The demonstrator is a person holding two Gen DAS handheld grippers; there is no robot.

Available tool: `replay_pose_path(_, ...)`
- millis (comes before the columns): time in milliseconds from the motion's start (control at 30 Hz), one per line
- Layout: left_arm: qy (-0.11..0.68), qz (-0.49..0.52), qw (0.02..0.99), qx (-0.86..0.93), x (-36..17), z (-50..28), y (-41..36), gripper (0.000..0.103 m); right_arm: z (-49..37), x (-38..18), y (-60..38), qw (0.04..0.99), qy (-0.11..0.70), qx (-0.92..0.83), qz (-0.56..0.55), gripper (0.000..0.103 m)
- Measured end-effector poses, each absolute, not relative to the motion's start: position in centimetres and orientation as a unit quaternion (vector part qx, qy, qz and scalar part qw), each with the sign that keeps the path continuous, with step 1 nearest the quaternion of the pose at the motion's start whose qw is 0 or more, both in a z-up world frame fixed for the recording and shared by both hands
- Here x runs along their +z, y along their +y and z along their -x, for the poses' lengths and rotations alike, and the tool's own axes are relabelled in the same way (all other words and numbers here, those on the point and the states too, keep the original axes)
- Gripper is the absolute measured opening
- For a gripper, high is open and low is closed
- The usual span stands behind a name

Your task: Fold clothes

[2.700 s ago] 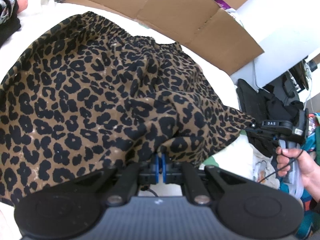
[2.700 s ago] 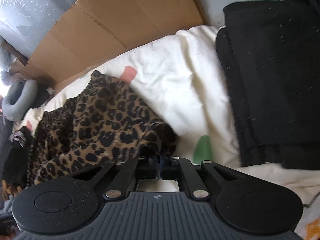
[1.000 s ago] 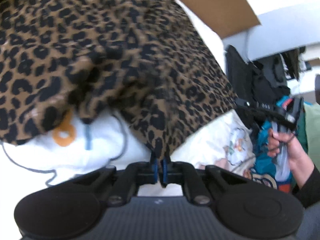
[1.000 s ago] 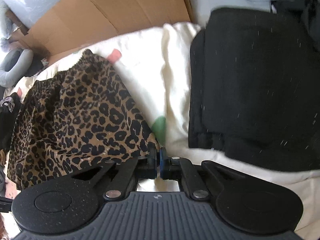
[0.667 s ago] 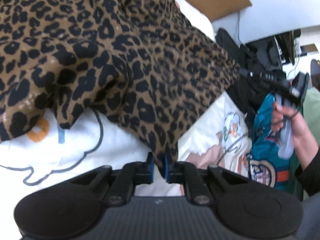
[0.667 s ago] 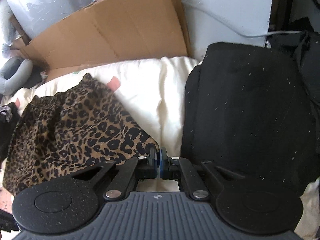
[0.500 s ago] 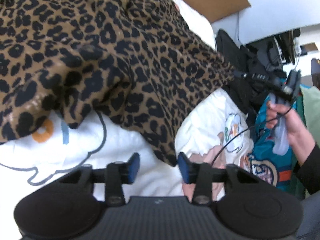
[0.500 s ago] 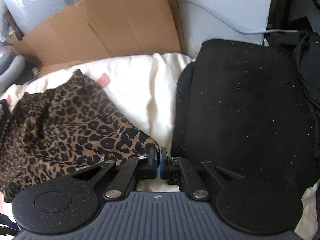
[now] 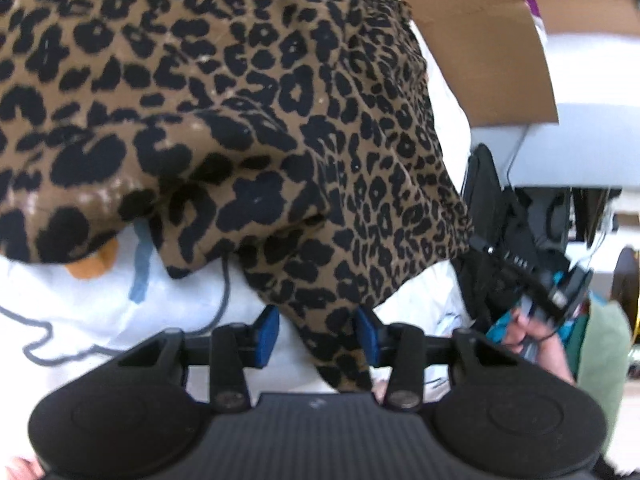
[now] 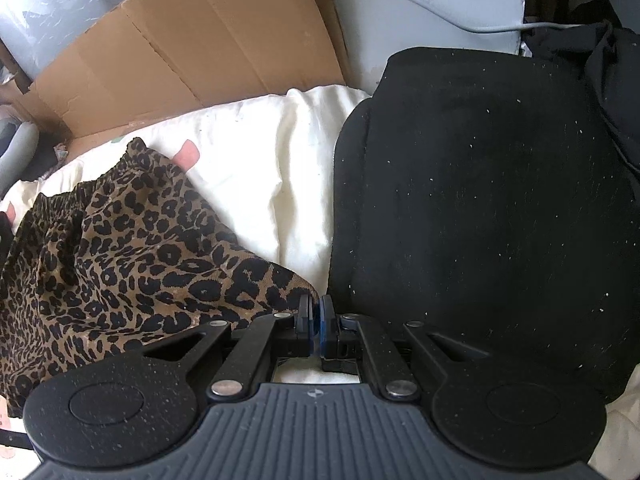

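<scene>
A leopard-print garment [image 9: 248, 92] lies spread on the white printed bedding [image 9: 80, 312]. My left gripper [image 9: 316, 334] is open, and a corner of the garment hangs loose between its blue pads without being pinched. My right gripper [image 10: 316, 324] is shut on another corner of the leopard-print garment [image 10: 132, 248], at the edge of a black cushion [image 10: 480, 208]. The right gripper also shows in the left wrist view [image 9: 532, 280], held by a hand at the garment's far right corner.
Flattened cardboard [image 10: 192, 48] leans along the far side of the bed. A white wall panel with a cable [image 10: 420, 8] stands behind the black cushion. Dark items and colourful fabric [image 9: 520, 320] sit at the right of the bed.
My left gripper has opened and let go of the garment corner, which now hangs loose between the pads. My right gripper stays shut on its corner and has shifted toward the black cushion.
</scene>
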State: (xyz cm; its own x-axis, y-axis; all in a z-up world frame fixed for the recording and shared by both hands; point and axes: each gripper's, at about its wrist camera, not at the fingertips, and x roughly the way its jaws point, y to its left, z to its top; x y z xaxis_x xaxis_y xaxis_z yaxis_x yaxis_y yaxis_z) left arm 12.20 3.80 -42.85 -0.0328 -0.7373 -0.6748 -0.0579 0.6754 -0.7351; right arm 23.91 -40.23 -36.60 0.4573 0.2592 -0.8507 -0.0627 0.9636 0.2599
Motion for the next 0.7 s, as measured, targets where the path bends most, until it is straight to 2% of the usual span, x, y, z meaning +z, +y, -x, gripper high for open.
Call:
replay_pose_path(33,0.669,0.304,0.624,-0.265,-43.1,-12.2,3.7,0.043,-23.9,-36.6,-40.3,0.848,0.512,0.095,-0.098,0.001)
replay_pose_path(167,0.684,0.322,0.609,-0.239,-44.3,-11.8,3.2,0.022,-23.8,-36.6,-40.4,0.847,0.513,0.096,-0.105,0.003)
replay_pose_path(267,0.688,0.322,0.607,-0.232,-44.8,-11.5,2.9,0.012,-23.7,-36.7,-40.7,0.845,0.511,0.099,-0.124,0.006)
replay_pose_path(367,0.687,0.314,0.612,-0.234,-44.7,-11.3,2.6,0.009,-23.5,-36.6,-41.3,0.845,0.505,0.101,-0.143,0.02)
replay_pose_path(433,0.686,0.306,0.616,-0.237,-44.5,-11.4,2.5,0.006,-23.4,-36.4,-41.7,0.847,0.499,0.101,-0.154,0.042)
replay_pose_path(700,0.684,0.263,0.631,-0.254,-43.6,-11.6,2.3,0.003,-23.0,-38.7,-41.8,0.828,0.513,0.1,-0.203,0.044)
